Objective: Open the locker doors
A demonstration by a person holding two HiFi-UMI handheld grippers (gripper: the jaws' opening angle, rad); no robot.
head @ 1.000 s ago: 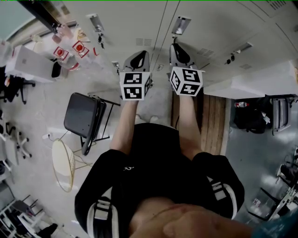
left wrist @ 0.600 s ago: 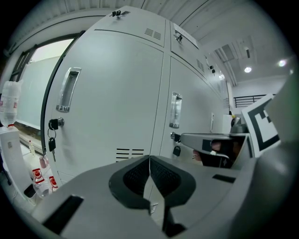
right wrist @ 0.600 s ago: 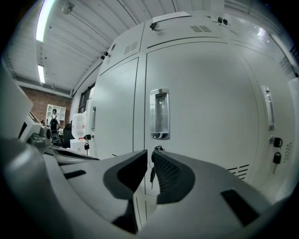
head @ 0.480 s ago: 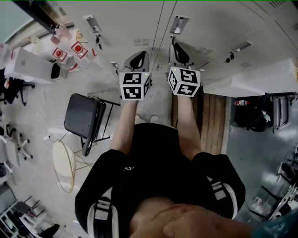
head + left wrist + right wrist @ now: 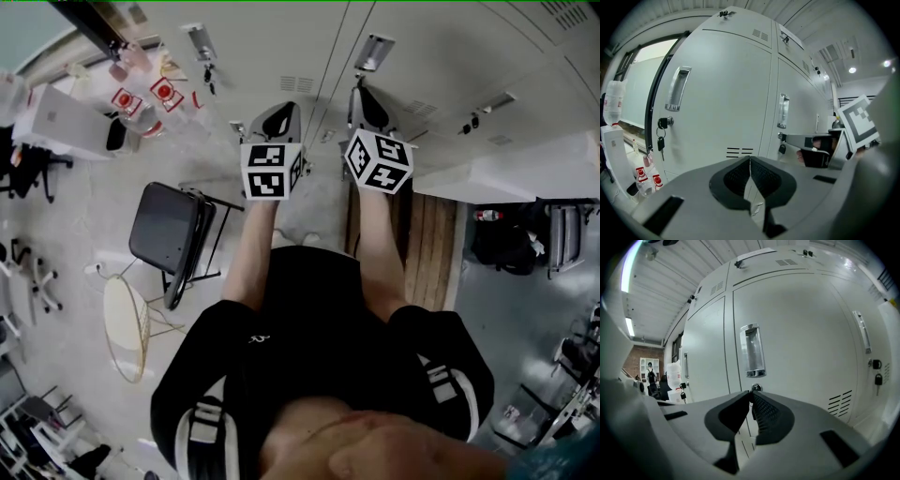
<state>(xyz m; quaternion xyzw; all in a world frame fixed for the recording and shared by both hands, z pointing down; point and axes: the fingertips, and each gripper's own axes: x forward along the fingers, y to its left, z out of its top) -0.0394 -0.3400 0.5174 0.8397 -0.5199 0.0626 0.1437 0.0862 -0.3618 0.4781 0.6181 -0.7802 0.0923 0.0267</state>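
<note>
The left gripper (image 5: 750, 161) has its jaws pressed together with nothing between them. It hangs in front of the locker doors (image 5: 724, 89), apart from them. Its tips line up with the seam between two shut doors, just under a small set of vent slots (image 5: 739, 152). The door left of that seam has a recessed handle (image 5: 677, 88), with a bunch of keys (image 5: 661, 137) hanging from the lock beneath. The door on the other side has its own narrow handle (image 5: 783, 111).

The right gripper (image 5: 751, 400) is likewise closed on nothing. Its tips show just below the lock cylinder (image 5: 756, 387) of another shut door, under that door's chrome handle (image 5: 753, 350). Whether the tips touch the door cannot be told. The next door to the right has a second set of keys (image 5: 877, 372) in its lock.

In the head view the two grippers are held side by side, near each other, on arms stretched toward the lockers. A dark folding chair (image 5: 173, 234) stands on the floor to the person's left, with a round wire-rimmed stand (image 5: 125, 328) beside it, both clear of the arms. Bottles with red labels (image 5: 155, 94) and a white box (image 5: 61, 120) sit further left at the foot of the lockers. A wooden platform (image 5: 427, 244) lies on the right, just beside the right forearm.
</note>
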